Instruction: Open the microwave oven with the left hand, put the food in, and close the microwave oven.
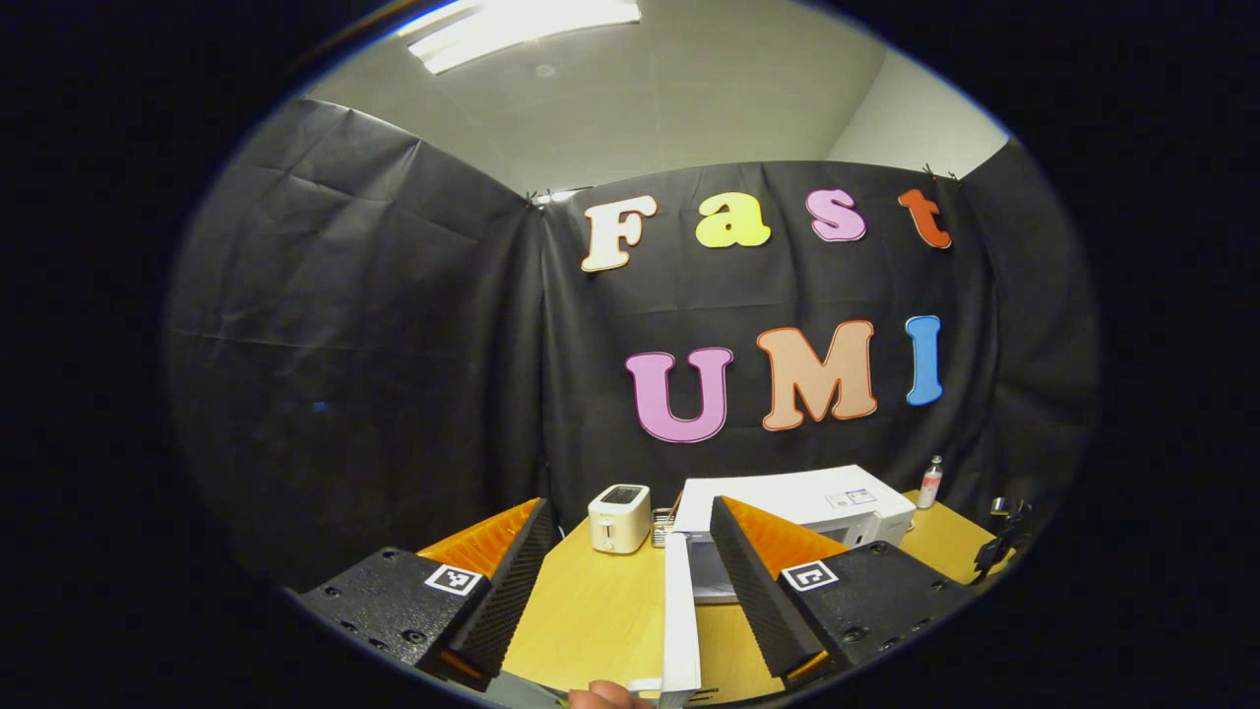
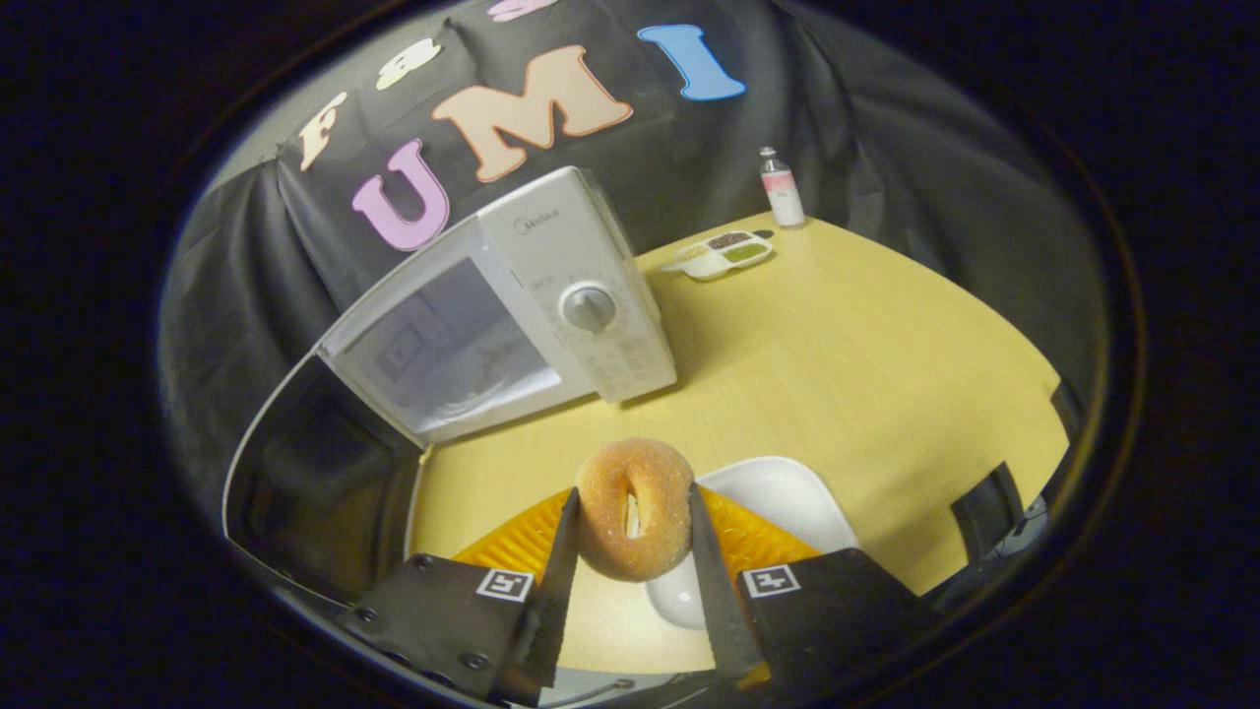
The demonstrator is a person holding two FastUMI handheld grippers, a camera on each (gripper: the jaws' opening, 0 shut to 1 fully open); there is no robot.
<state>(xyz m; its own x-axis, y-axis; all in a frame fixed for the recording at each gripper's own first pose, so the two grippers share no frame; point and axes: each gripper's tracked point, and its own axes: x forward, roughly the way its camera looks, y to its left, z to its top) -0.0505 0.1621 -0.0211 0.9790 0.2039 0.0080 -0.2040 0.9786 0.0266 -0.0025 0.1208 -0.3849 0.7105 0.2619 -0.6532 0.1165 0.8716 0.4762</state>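
Note:
A sugared doughnut (image 2: 633,507) hangs above a white plate (image 2: 787,497), with my right gripper (image 2: 633,492) shut on it. Ahead of it stands the white microwave (image 2: 581,256), its cavity (image 2: 443,359) showing and its dark-glass door (image 2: 315,473) swung out to the left. In the left gripper view the microwave (image 1: 797,497) sits on the table behind the door (image 1: 679,611), which I see edge-on. That edge stands between the fingers of my left gripper (image 1: 628,504), nearer the right finger. The left gripper is open and its fingers do not press on the door.
A white toaster (image 1: 618,517) stands left of the microwave. A small bottle (image 2: 781,187) and a divided dish of food (image 2: 726,253) sit at the back of the wooden table (image 2: 866,374). Black hardware (image 2: 984,512) is at the table's right edge. A fingertip (image 1: 600,697) shows at the bottom.

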